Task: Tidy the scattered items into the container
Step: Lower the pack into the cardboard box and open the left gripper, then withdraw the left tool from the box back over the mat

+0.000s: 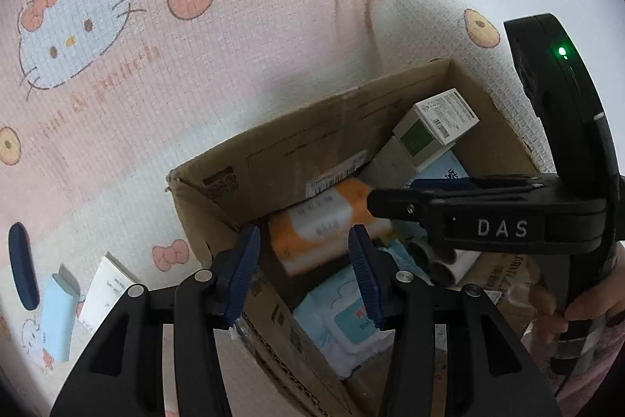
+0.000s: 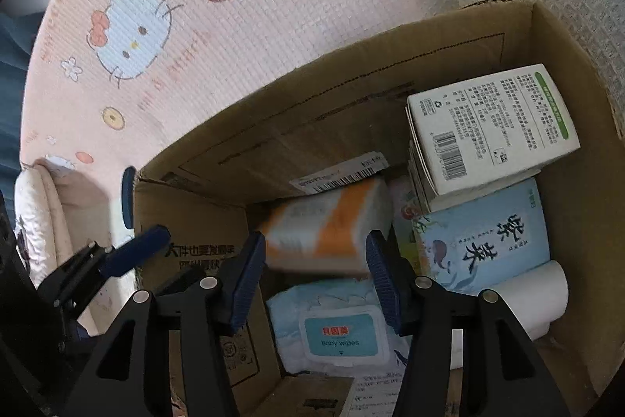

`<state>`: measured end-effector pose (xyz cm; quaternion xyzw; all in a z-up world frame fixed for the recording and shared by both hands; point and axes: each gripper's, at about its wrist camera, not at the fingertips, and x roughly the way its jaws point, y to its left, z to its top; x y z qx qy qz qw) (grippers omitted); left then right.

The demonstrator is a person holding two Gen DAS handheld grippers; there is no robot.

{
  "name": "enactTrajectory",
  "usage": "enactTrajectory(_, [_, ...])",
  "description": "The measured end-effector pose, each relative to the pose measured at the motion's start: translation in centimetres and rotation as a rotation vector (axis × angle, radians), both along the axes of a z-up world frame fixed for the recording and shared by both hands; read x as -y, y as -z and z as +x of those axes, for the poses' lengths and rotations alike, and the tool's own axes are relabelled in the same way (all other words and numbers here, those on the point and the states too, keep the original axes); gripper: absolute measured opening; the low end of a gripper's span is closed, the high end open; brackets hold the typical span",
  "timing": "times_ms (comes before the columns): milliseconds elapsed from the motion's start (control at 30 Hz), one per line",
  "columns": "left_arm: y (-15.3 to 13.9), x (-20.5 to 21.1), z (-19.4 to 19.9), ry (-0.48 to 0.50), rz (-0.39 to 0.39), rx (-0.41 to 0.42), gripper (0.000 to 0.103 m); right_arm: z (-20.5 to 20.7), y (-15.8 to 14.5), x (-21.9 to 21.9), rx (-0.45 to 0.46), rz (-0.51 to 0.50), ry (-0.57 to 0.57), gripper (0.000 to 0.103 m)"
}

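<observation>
Cardboard box (image 2: 351, 112) on pink mat (image 1: 195, 65), already well filled. I judge orange pack (image 2: 328, 221) just dropped in: blurred, between wide-open jaws of my right gripper (image 2: 316, 276). Left gripper (image 1: 304, 276) wide, empty. Next: fetch blue carton (image 1: 58, 315), white card (image 1: 103, 294), dark case (image 1: 21, 266) left on mat. Box floor hidden.

"DAS" on the right gripper (image 1: 504, 227); "Baby wipes" on the blue wipes pack (image 2: 340, 337); "紫菜" on the pale-blue packet (image 2: 482, 241).

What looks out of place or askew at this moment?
The orange-and-white pack looks blurred and tilted above the baby wipes in the cardboard box, seemingly mid-drop. On the mat outside, a light blue box and a white box remain uncollected.
</observation>
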<state>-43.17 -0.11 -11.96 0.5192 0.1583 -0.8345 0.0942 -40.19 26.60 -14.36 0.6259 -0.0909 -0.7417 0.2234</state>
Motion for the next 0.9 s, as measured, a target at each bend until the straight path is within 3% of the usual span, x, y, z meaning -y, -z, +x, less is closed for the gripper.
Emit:
enactTrajectory(100, [0.3,0.4,-0.2,0.0,0.036,-0.003,0.052,0.3,0.1,0.0,-0.012,0.071,-0.001,0.051])
enactTrajectory(200, [0.3,0.5,-0.2,0.004,0.057,-0.012,0.051,0.4,0.4,-0.6,-0.017,0.075,0.056,0.047])
enactTrajectory(267, [0.3,0.6,-0.1,0.005,0.066,-0.021,0.047,0.4,0.3,-0.8,-0.03,0.043,0.074,0.021])
enactTrajectory(300, [0.3,0.7,-0.1,0.005,0.068,-0.028,0.039,0.2,0.6,-0.8,-0.009,0.035,0.08,0.019])
enactTrajectory(400, [0.5,0.6,-0.5,0.02,0.069,-0.019,0.024,-0.1,2.0,-0.5,0.085,0.026,0.065,0.018])
enactTrajectory(467, [0.7,0.6,-0.7,0.026,0.068,-0.012,0.023,0.0,2.8,-0.2,0.108,0.07,0.059,0.018])
enactTrajectory(567, [1.1,0.7,-1.1,0.027,0.085,-0.002,0.023,-0.2,4.1,0.2,0.129,0.121,0.054,0.018])
enactTrajectory(700, [1.2,0.8,-0.9,0.027,0.076,-0.009,0.023,-0.2,4.8,0.0,0.16,0.085,0.068,0.018])
enactTrajectory(833, [0.1,0.8,-0.2,0.063,0.068,-0.047,0.024,1.2,2.4,-0.7,0.097,0.122,0.081,0.019])
enactTrajectory(900, [-1.0,1.0,0.7,0.069,0.07,-0.087,0.035,2.1,0.6,-1.1,0.06,0.125,0.091,0.019])
